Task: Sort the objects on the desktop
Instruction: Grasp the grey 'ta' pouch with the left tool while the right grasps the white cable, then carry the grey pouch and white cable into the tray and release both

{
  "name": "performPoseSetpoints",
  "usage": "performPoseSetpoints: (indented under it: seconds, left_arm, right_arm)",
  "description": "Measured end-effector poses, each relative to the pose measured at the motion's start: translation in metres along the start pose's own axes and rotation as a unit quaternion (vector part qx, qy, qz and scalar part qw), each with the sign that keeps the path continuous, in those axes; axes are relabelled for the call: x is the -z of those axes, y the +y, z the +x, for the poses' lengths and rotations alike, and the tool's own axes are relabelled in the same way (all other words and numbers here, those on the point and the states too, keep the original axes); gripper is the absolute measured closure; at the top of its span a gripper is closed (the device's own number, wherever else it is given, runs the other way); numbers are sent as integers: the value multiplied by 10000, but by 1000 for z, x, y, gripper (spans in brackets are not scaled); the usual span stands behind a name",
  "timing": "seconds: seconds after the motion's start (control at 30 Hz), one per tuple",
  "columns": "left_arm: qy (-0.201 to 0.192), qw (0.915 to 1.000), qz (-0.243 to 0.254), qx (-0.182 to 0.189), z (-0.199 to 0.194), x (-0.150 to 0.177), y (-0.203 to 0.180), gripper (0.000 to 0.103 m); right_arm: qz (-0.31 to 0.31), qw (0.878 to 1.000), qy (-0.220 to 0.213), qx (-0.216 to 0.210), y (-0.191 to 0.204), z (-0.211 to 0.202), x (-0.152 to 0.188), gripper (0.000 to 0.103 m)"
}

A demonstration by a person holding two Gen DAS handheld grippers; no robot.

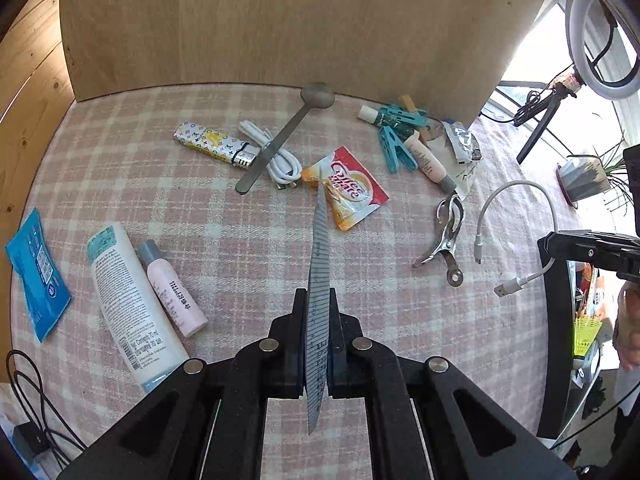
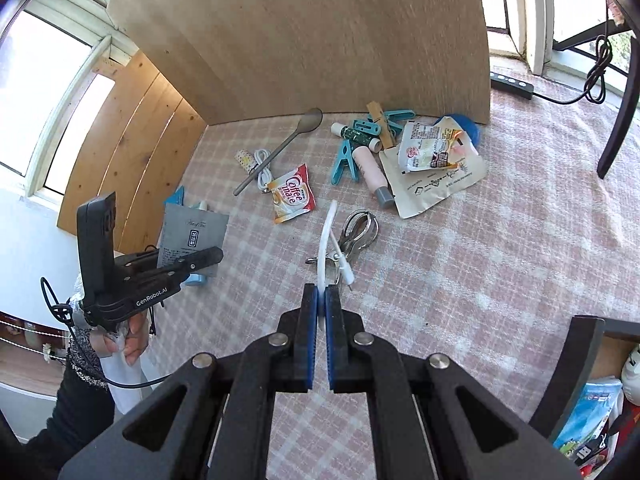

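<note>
Though plainly under way, looked far from finished. Across the checked tablecloth (image 1: 248,240), found scatter and no clear groups. At the far right, noted a heap of crumpled wrappers (image 2: 432,148) untouched. Near the left edge, saw a white tube (image 1: 128,300), a blue wipes pack (image 1: 36,276) and a pink bottle (image 1: 170,288) close together, possibly a first group. Above the cloth, caught the left gripper (image 1: 318,300) with fingers pressed flat on a grey packet (image 1: 320,260), lifted and not yet placed. Further back, counted a spoon (image 1: 280,140), a Coffee mate sachet (image 1: 348,188), a coiled cable (image 1: 272,152) and a lighter (image 1: 212,144), all loose. Found the right gripper (image 2: 320,296) pinching a white cable (image 2: 326,232), raised over a metal clip (image 2: 358,232). Left the teal pegs (image 1: 396,148) for later, apparently.
</note>
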State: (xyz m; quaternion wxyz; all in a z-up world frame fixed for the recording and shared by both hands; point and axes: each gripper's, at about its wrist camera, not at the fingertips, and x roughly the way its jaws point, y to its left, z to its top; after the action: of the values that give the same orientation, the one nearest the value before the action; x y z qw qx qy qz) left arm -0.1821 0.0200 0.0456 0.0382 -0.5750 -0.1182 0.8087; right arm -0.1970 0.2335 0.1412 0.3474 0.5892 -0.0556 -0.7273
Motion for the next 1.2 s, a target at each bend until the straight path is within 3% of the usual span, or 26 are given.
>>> performPoseSetpoints:
  seconds: [0.27, 0.4, 0.6, 0.77, 0.97, 1.0, 1.1, 1.17, 1.2]
  left_arm:
    - [-142, 9936, 924, 640, -28, -5, -98, 97]
    - [-27, 9833, 1443, 1107, -30, 2, -169, 97]
    - [187, 9607, 2292, 1556, -20, 17, -277, 97]
    - [154, 9411, 3082, 1386, -10, 30, -355, 97]
    - [176, 9234, 3638, 1211, 2, 36, -414, 96]
    - [212, 9203, 3707, 1231, 4, 36, -422, 93]
    - [181, 9188, 3751, 1216, 4, 36, -438, 59]
    - [105, 9183, 3732, 1318, -1, 34, -441, 57]
    - [80, 9192, 3709, 1321, -3, 33, -441, 57]
  right_arm:
    - [420, 9941, -854, 523, -43, -114, 45, 99]
    - [787, 9849, -1210, 954, -76, -167, 78, 99]
    - [1441, 9651, -1574, 1519, -132, -222, 123, 99]
    - [1960, 9500, -1779, 1658, -175, -248, 147, 99]
    - [2270, 9416, -1843, 1670, -202, -260, 164, 98]
    - [2275, 9415, -1813, 1700, -204, -260, 166, 98]
    - [2344, 9364, -1763, 1928, -207, -262, 170, 87]
    - [2374, 9329, -1800, 2026, -208, -264, 172, 74]
    - [2390, 9317, -1827, 2035, -208, -264, 174, 74]
